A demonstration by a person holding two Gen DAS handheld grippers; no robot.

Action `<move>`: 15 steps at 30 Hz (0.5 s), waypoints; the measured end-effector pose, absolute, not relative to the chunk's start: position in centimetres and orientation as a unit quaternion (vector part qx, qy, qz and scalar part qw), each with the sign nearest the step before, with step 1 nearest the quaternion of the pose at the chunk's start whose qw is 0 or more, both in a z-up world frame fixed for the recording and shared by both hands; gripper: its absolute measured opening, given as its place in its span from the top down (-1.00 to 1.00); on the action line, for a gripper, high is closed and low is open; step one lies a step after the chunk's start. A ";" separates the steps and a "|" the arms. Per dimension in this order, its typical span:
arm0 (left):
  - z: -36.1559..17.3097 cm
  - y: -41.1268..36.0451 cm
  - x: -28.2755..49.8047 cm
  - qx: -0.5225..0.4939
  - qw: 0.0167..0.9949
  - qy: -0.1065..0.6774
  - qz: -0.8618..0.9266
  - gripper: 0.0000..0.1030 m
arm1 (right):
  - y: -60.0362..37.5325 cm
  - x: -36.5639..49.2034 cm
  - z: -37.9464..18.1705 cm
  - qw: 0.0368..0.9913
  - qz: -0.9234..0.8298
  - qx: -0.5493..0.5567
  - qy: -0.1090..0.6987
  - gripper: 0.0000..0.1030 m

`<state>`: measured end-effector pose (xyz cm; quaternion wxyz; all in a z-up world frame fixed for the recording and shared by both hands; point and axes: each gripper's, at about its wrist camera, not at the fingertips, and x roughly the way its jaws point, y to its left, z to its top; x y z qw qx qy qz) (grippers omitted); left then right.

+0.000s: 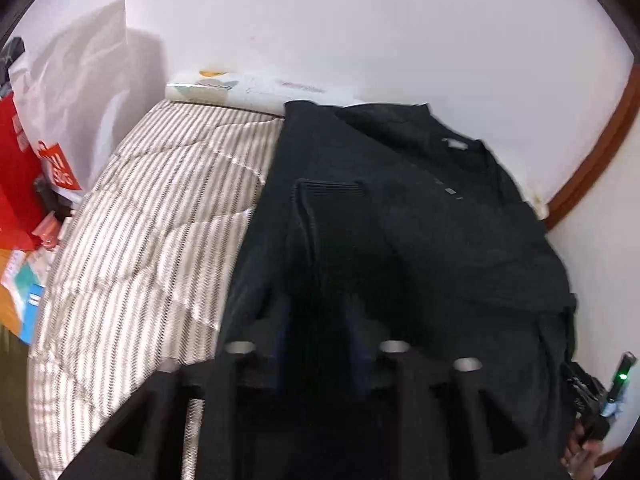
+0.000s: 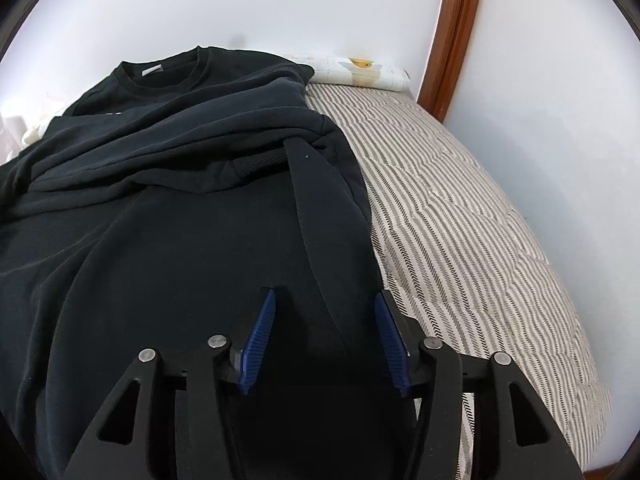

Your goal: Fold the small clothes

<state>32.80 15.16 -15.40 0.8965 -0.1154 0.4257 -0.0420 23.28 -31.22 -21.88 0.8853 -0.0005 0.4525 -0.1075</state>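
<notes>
On striped mattress (image 2: 460, 208), black sweatshirt (image 2: 168, 216) lengthwise, collar toward wall, right tongs (image 2: 324, 336) agape

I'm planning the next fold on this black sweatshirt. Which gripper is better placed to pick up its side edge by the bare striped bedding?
Right. The right gripper has its jaws open over the sweatshirt beside the striped bedding. The left gripper looks blurred and dark; its jaws look apart too.

The left wrist view looks low and close over the black sweatshirt (image 1: 400, 220) toward the wall, striped bed (image 1: 152, 220) at its left; the right wrist view faces likewise, bed (image 2: 460, 220) at its right; both share sweatshirt (image 2: 160, 220) and bed.
</notes>
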 end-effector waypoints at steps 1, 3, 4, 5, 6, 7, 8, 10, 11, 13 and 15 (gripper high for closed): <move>-15.3 15.2 32.7 -0.116 0.901 0.416 -0.043 0.02 | -31.3 23.3 -21.9 0.885 -0.109 0.001 0.453 -0.07; -15.2 15.0 33.0 -0.112 0.903 0.412 -0.048 0.02 | -31.6 23.2 -21.9 0.884 -0.110 0.007 0.453 -0.10; -15.2 14.9 33.3 -0.112 0.902 0.414 -0.053 0.02 | -31.7 23.2 -21.9 0.884 -0.111 0.009 0.453 -0.11; -15.2 14.8 33.7 -0.113 0.901 0.416 -0.056 0.02 | -31.7 23.1 -21.9 0.884 -0.111 0.010 0.454 -0.12; -15.3 14.6 34.1 -0.111 0.900 0.418 -0.058 0.02 | -31.7 23.2 -21.9 0.884 -0.111 0.010 0.454 -0.12; -15.5 14.5 34.5 -0.109 0.899 0.420 -0.058 0.04 | -31.7 23.2 -21.9 0.884 -0.112 0.009 0.454 -0.12; -15.8 14.5 35.1 -0.111 0.896 0.426 -0.061 0.05 | -31.6 23.1 -21.9 0.884 -0.112 0.009 0.454 -0.12; -16.5 14.4 36.0 -0.121 0.890 0.434 -0.068 0.17 | -31.6 23.1 -22.0 0.884 -0.112 0.010 0.454 -0.12; -16.7 14.3 36.5 -0.128 0.888 0.436 -0.074 0.35 | -31.6 23.1 -22.0 0.884 -0.111 0.011 0.454 -0.12; -16.5 14.1 36.9 -0.115 0.893 0.428 -0.074 0.75 | -31.7 23.2 -22.0 0.884 -0.112 0.013 0.454 -0.12; -15.2 14.6 36.8 -0.105 0.911 0.395 -0.061 0.81 | -31.7 23.2 -22.0 0.883 -0.113 0.014 0.455 -0.12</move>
